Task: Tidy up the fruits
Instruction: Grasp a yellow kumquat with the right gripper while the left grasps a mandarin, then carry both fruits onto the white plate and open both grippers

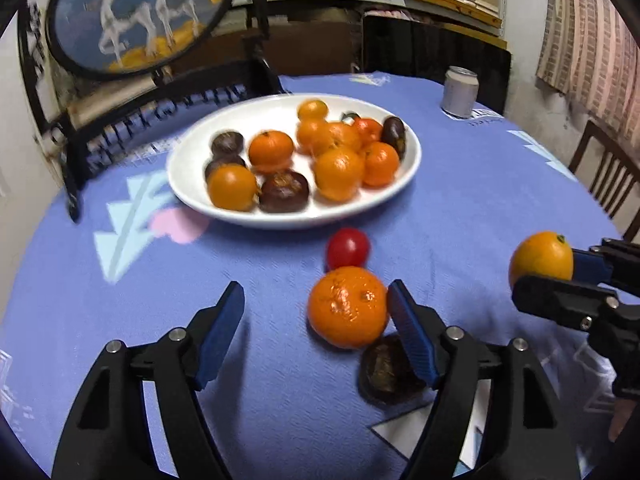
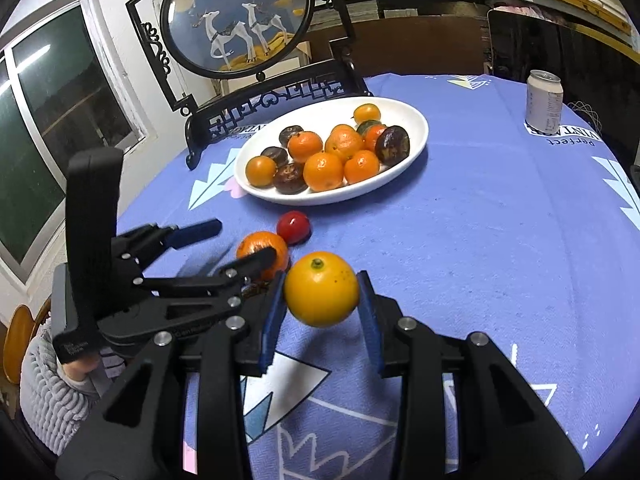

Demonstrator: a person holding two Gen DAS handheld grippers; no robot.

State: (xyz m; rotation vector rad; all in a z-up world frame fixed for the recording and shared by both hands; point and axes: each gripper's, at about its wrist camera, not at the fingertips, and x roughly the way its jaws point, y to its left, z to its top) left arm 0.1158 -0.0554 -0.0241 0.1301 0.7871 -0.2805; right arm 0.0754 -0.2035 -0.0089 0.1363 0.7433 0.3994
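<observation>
Right gripper (image 2: 322,300) is clamped on a smooth yellow-orange citrus (image 2: 321,288), blue pads pressed against both sides, holding it up off the cloth (image 2: 480,240). Left gripper (image 1: 316,332) is spread wide and holding nothing; a bumpy-skinned mandarin (image 1: 348,306) sits just inside its right finger, touching or nearly touching the pad, hard to say with the blur. A dark, wrinkly fruit (image 1: 386,372) lies half hidden under that same finger, and a glossy red tomato (image 1: 347,249) sits right behind the mandarin. The white oval plate (image 2: 416,120) farther back is pretty packed with mandarins and more dark fruits, bare rim mostly at its left end. Lots of open blue cloth to the right, out to the can (image 2: 545,100) near the far edge. A black carved stand (image 2: 280,96) sits close behind the plate.
</observation>
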